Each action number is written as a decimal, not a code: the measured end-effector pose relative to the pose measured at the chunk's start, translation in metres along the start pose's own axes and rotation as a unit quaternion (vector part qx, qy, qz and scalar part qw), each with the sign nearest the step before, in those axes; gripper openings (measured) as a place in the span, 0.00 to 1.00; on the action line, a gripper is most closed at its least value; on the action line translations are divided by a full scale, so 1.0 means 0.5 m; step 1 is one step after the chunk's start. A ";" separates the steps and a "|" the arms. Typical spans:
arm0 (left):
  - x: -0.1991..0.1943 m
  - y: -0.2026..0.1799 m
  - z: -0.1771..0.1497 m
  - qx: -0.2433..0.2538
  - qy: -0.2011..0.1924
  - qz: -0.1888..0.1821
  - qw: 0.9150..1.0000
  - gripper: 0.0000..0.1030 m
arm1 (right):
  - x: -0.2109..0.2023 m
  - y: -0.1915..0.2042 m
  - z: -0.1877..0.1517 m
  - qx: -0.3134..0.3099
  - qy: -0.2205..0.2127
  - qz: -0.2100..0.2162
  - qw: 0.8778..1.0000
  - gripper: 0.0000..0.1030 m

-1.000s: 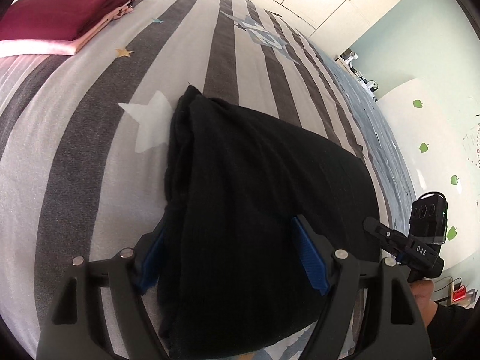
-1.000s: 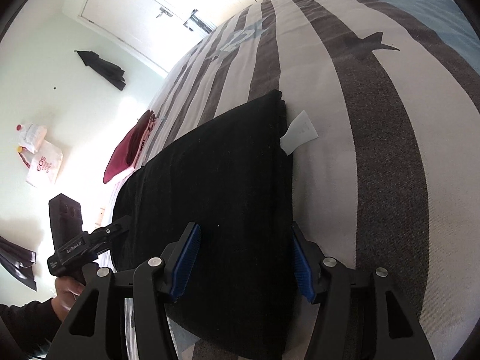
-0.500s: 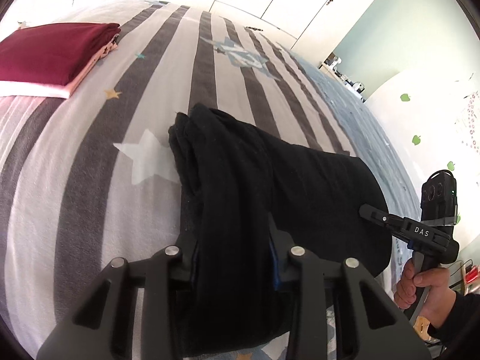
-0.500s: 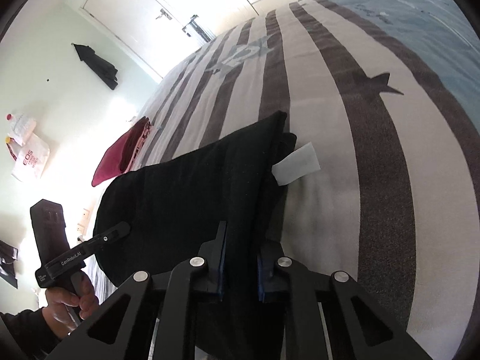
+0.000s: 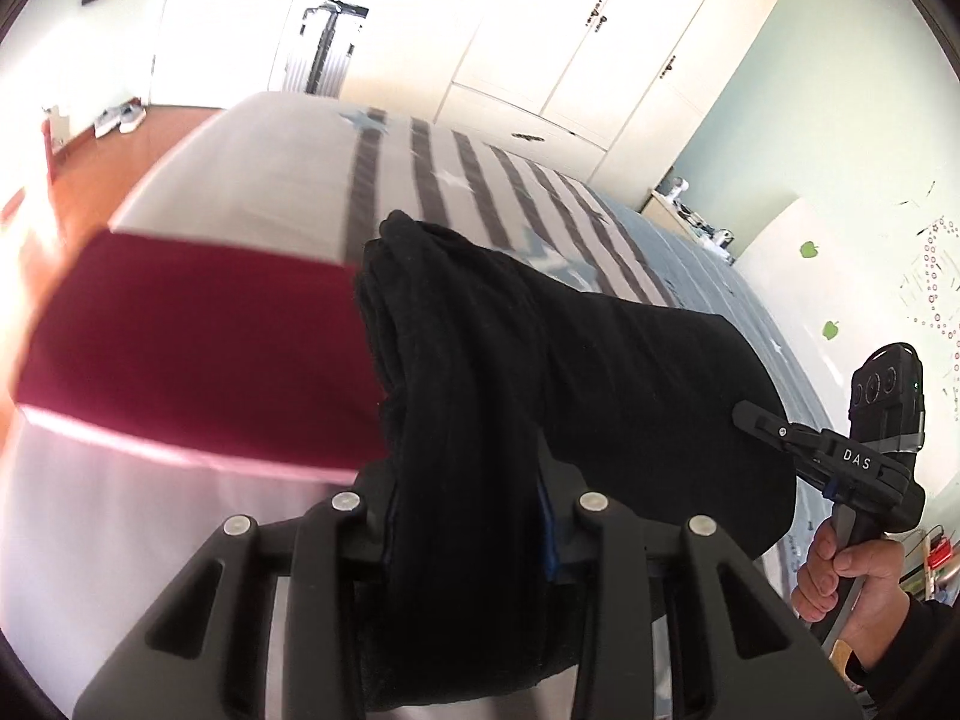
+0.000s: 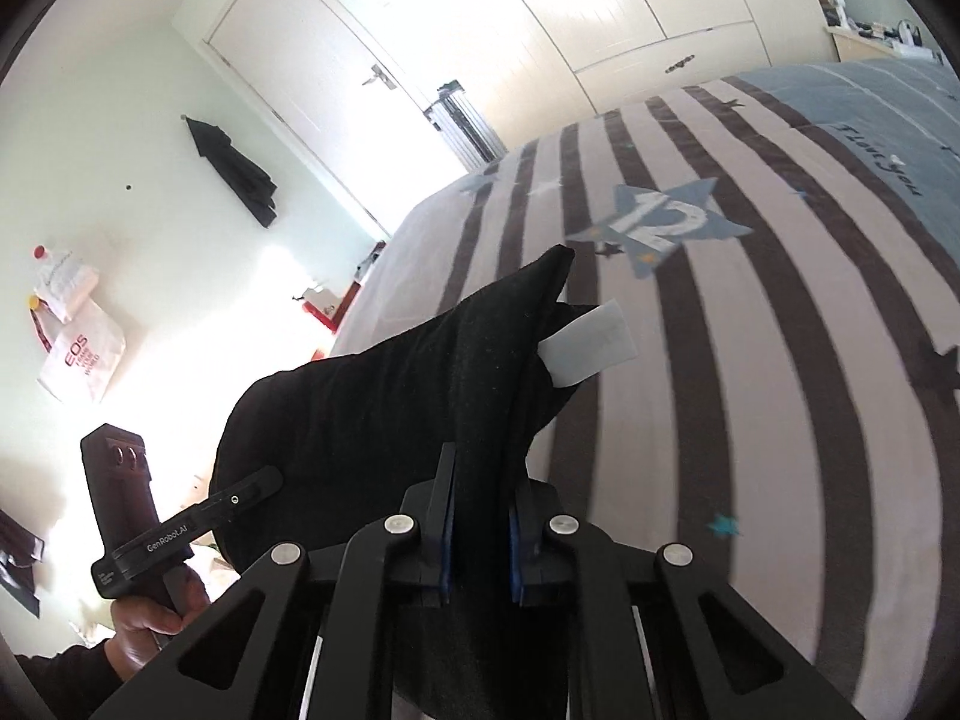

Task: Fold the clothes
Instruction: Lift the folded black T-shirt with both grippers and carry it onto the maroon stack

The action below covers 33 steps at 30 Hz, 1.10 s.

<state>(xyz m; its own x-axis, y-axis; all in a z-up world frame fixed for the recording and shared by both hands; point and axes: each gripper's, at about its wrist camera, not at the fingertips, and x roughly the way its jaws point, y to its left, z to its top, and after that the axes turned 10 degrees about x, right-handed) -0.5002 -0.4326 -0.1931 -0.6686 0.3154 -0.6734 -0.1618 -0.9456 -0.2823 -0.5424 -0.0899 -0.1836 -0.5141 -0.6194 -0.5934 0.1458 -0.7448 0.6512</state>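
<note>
A folded black garment hangs in the air between my two grippers, lifted off the striped bed. My left gripper is shut on its left end, the cloth bunched between the blue pads. My right gripper is shut on its right end; a white label sticks out of the fold. The right gripper also shows in the left wrist view, and the left gripper in the right wrist view.
A folded maroon garment on a pink one lies on the bed just left of and below the black garment. The striped bed cover stretches ahead. White wardrobes and a door stand beyond the bed.
Both grippers closed on the black garment's ends and lifted it off the bed. It has moved left, toward the maroon stack.
</note>
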 end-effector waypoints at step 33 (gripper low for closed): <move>0.027 0.441 0.023 -0.032 0.045 0.047 0.997 0.29 | 0.531 0.188 -0.004 0.015 0.101 -0.004 0.995 0.11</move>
<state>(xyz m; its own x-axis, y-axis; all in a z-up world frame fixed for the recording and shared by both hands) -0.5531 -0.6376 -0.2566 -0.6097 0.2342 -0.7572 -0.0524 -0.9652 -0.2564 -0.6633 -0.3245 -0.2809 -0.3352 -0.6525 -0.6797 0.1152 -0.7443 0.6578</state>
